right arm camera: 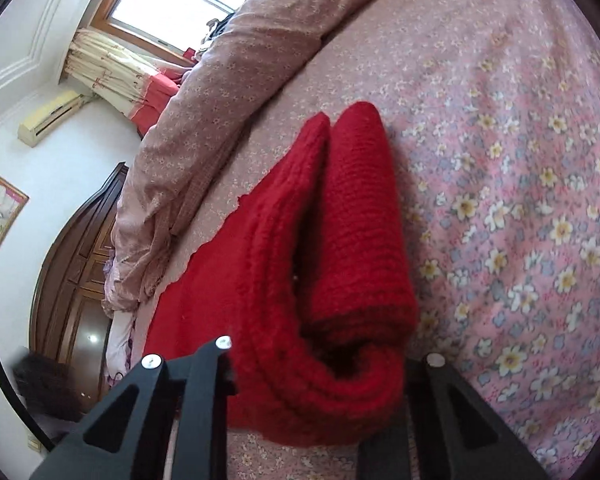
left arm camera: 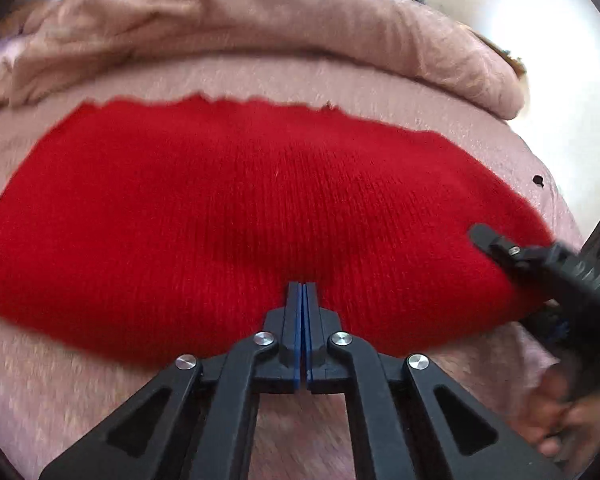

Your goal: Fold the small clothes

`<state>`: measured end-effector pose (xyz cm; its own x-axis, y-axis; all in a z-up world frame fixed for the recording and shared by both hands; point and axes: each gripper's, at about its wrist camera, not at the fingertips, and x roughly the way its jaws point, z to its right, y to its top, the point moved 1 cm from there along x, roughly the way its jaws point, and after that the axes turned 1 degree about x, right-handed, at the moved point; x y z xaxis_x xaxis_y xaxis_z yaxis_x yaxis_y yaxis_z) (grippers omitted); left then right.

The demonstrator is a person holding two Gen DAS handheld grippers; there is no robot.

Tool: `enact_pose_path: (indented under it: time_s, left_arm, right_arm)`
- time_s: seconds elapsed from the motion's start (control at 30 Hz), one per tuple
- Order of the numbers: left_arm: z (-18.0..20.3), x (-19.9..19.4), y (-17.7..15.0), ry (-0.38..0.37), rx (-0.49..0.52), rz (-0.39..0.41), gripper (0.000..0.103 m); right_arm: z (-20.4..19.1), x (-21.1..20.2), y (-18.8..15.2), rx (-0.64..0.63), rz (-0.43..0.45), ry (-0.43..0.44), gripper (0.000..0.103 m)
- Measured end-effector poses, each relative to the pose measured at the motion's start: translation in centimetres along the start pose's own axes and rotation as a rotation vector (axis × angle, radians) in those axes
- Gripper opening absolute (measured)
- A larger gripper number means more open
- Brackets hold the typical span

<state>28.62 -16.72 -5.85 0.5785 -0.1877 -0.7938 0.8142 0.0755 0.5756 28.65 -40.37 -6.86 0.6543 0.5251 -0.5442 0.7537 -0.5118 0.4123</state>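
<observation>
- Your left tongs (left arm camera: 302,286) were pressed together, blue pads meeting, with their tips at the near edge of the red knit garment (left arm camera: 236,216); whether any wool was pinched between them could not be told.
- The garment lay spread wide on the bed (left arm camera: 100,380), reaching far to both sides of your left tongs and ahead of them towards the bunched pink quilt (left arm camera: 228,20).
- Off to the right of your left tongs, your right tongs (left arm camera: 500,246) came in over the garment's right end.
- In the right wrist view, your right tongs (right arm camera: 320,364) stood wide, with the thick folded end of the garment (right arm camera: 340,280) bulging between the fingers; an actual grip could not be told.
- Right of those tongs stretched the flowered sheet (right arm camera: 520,200); to their left lay the quilt (right arm camera: 228,100).
</observation>
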Motion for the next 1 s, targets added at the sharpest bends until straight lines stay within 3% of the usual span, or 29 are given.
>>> enact_pose_path:
  time_s: [0.1, 0.27, 0.33, 0.43, 0.57, 0.67, 0.77, 0.87, 1.0]
  left_arm:
    - [-0.2, 0.0, 0.5, -0.01, -0.032, -0.021, 0.0]
    - [-1.8, 0.1, 0.6, -0.105, -0.104, -0.019, 0.0]
    - [-3.2, 0.1, 0.4, -0.185, -0.175, -0.022, 0.0]
    - [-5.4, 0.4, 0.1, -0.323, -0.283, -0.04, 0.0]
    - [-7.6, 0.0, -0.1, -0.449, -0.316, -0.066, 0.0]
    - [-10.7, -2.3, 0.4, -0.499, -0.389, -0.077, 0.0]
    - [-14.9, -5.1, 1.7, -0.423, -0.415, -0.045, 0.0]
    - [-19.9, -7.2, 2.5, -0.452, -0.485, -0.006, 0.0]
    - [-26.5, -8.7, 1.7, -0.42, -0.615, 0.058, 0.0]
  right_arm:
    - [-2.1, -1.1, 0.5, -0.106, 0.018, -0.028, 0.021]
    - [-11.6, -1.5, 0.0, -0.447, 0.079, -0.096, 0.021]
    - [-15.5, -0.7, -0.9, -0.519, 0.064, -0.114, 0.021]
    - [-19.2, 0.5, -2.2, -0.522, 0.018, -0.109, 0.021]
    - [-21.4, 1.4, -4.5, -0.609, 0.01, -0.157, 0.021]
    - [-23.0, 1.7, -4.8, -0.627, 0.022, -0.184, 0.021]
    - [-25.0, 2.1, -4.1, -0.584, 0.022, -0.175, 0.021]
    - [-27.2, 2.9, -2.8, -0.47, 0.041, -0.131, 0.021]
    - [-30.3, 5.1, -2.7, -0.377, 0.103, -0.158, 0.021]
